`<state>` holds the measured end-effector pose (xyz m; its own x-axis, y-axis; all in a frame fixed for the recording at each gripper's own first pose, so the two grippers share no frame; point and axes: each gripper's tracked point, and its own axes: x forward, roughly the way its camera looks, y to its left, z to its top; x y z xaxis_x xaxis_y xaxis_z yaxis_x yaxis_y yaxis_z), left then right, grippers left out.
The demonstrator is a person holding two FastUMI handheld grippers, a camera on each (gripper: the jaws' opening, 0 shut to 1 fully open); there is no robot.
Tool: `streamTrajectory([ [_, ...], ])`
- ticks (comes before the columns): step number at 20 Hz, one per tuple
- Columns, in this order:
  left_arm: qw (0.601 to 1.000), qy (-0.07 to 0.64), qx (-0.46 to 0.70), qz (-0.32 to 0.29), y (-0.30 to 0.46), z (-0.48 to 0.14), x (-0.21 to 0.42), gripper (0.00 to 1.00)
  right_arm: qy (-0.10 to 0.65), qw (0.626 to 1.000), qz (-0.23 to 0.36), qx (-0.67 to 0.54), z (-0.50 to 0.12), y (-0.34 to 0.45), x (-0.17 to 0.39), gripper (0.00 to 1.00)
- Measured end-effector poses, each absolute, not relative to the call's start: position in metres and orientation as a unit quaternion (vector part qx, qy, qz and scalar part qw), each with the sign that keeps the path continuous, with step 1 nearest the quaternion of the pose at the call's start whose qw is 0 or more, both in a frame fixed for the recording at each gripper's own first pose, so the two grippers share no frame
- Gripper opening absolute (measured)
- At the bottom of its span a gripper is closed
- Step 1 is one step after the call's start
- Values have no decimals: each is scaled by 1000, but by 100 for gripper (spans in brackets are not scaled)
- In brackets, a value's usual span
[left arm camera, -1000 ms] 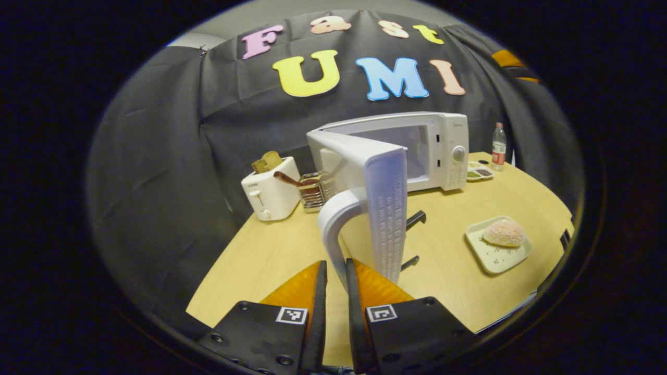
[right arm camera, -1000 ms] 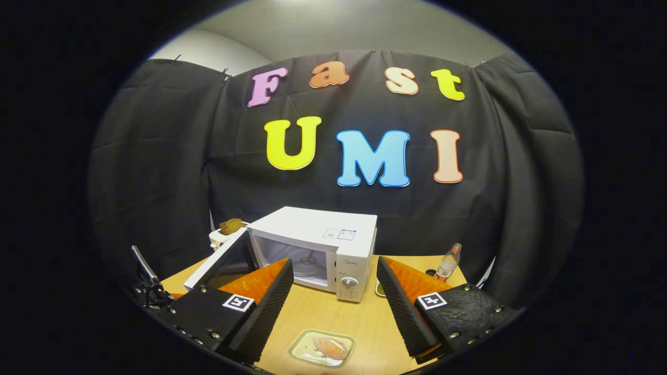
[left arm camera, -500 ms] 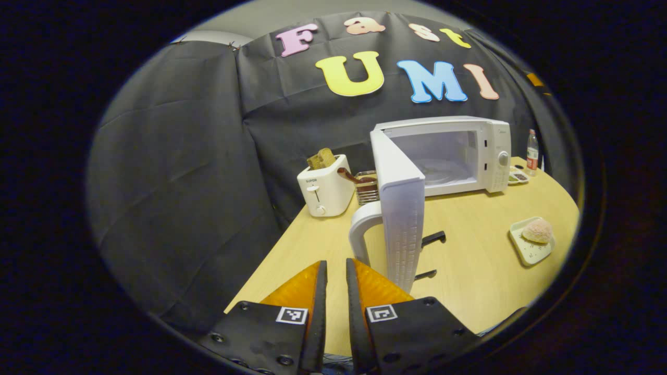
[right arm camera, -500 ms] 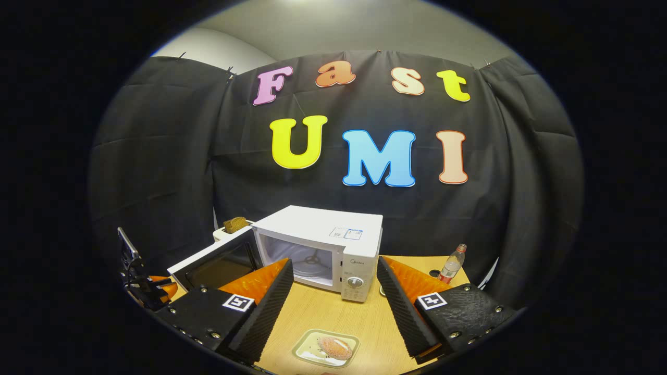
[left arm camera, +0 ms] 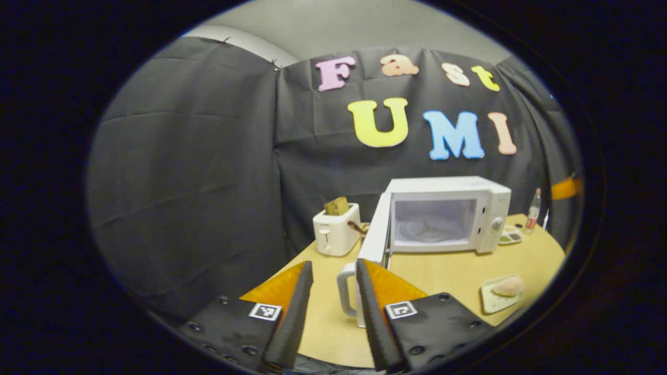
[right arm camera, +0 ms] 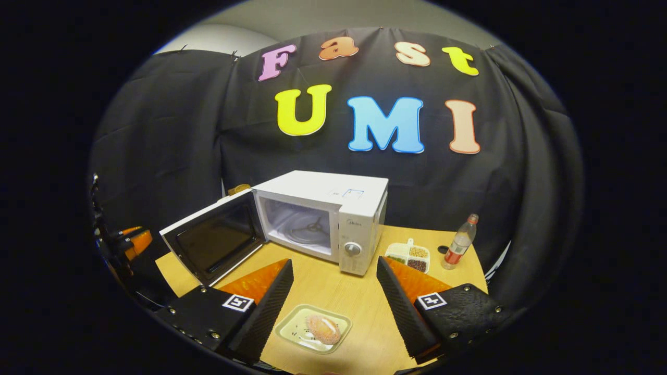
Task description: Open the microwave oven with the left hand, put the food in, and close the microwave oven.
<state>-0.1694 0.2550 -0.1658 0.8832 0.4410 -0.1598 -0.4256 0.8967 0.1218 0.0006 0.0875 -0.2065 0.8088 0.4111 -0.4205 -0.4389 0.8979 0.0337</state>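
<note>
Wooden table [right arm camera: 359, 304]: microwave door [right arm camera: 211, 244] now swung wide, left gripper [left arm camera: 333, 297] released and drawn back from its handle [left arm camera: 344, 289]; right gripper [right arm camera: 333, 297] spread above the food [right arm camera: 323, 328].

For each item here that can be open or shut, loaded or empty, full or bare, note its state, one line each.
microwave door: swung wide open
microwave cavity: empty
left gripper: open, handle between fingers
right gripper: open, empty
small plate: holds the food
toaster: loaded with bread
bottle: upright, capped
</note>
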Motion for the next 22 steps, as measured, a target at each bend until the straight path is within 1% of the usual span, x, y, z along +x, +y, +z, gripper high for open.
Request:
streamTrajectory([
  [2,976,47,23,210,235,-121,-155,97,237,940,245,-32,-235,92,-3,98],
  [4,981,19,11,195,217,-94,-144,95,265,928,259,-49,-269,90,-6,98],
  [7,983,-2,14,180,200,-69,-135,95,314,906,274,-71,-320,88,-7,98],
  [12,983,-18,10,185,191,-32,-124,95,367,877,295,-101,-383,85,-13,98],
  [16,980,-28,13,196,189,-5,-123,95,395,852,322,-116,-408,93,-21,98],
  [20,977,-9,21,210,189,-12,-125,94,428,826,336,-147,-436,96,-26,98],
  [22,978,-18,11,207,183,-8,-126,95,439,818,332,-166,-447,94,-24,95],
])
